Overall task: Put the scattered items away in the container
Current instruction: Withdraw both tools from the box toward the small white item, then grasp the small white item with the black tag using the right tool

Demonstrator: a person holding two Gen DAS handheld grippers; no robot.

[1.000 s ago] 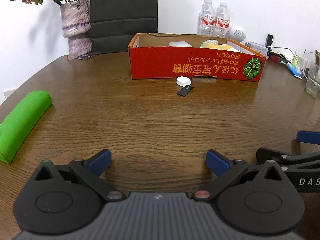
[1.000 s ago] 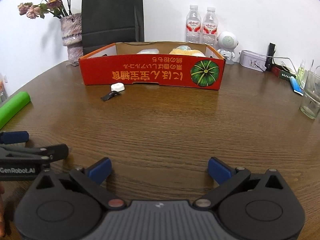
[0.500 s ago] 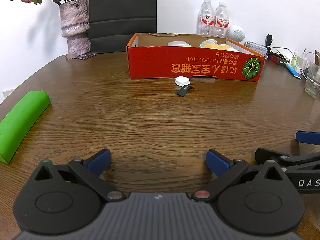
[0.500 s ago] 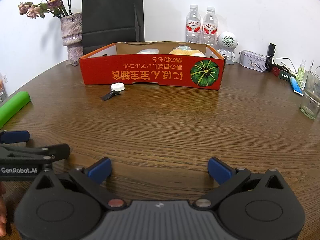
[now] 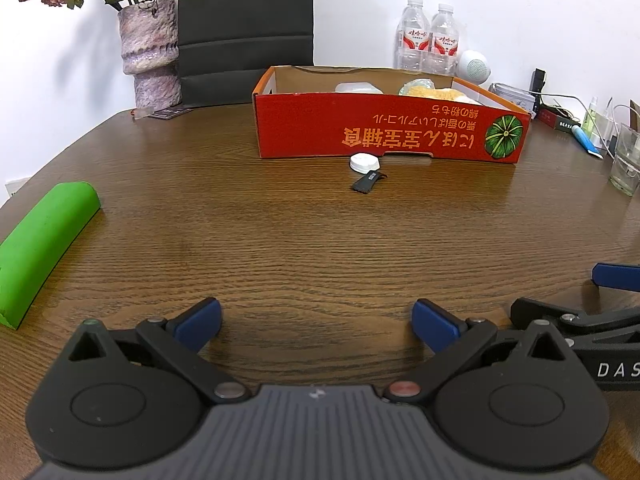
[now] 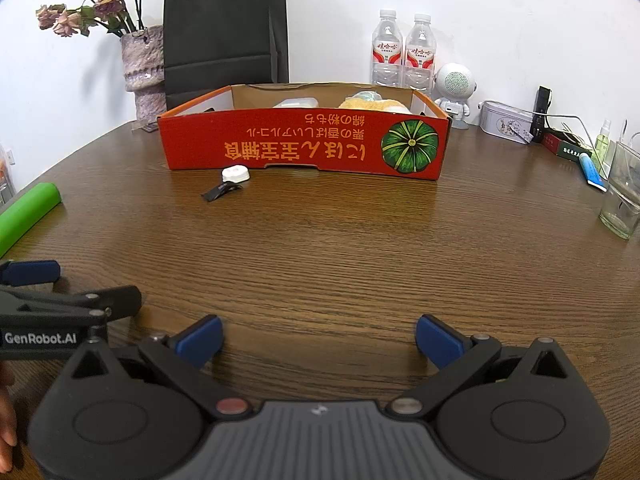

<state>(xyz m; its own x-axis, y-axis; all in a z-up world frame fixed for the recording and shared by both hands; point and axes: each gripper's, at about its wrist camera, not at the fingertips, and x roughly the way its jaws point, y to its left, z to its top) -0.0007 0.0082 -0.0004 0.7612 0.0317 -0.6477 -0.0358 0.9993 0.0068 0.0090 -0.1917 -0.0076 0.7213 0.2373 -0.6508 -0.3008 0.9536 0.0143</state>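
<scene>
A red cardboard box [image 5: 384,132] [image 6: 300,144] stands open at the far middle of the wooden table, with a white container and yellow items inside. A small white round item [image 5: 363,162] [image 6: 235,174] and a flat black item [image 5: 368,182] [image 6: 221,192] lie on the table just in front of the box. A green foam roll [image 5: 44,240] [image 6: 28,210] lies at the left. My left gripper [image 5: 316,318] is open and empty, low over the near table. My right gripper [image 6: 318,338] is open and empty beside it.
A vase of dried flowers [image 5: 150,56], a black paper bag [image 6: 224,36], two water bottles [image 6: 402,54] and a white speaker robot [image 6: 454,90] stand behind the box. A glass [image 6: 622,200], a tin and small clutter sit at the right edge.
Both grippers have stayed open and nearly still; the views shifted only slightly.
</scene>
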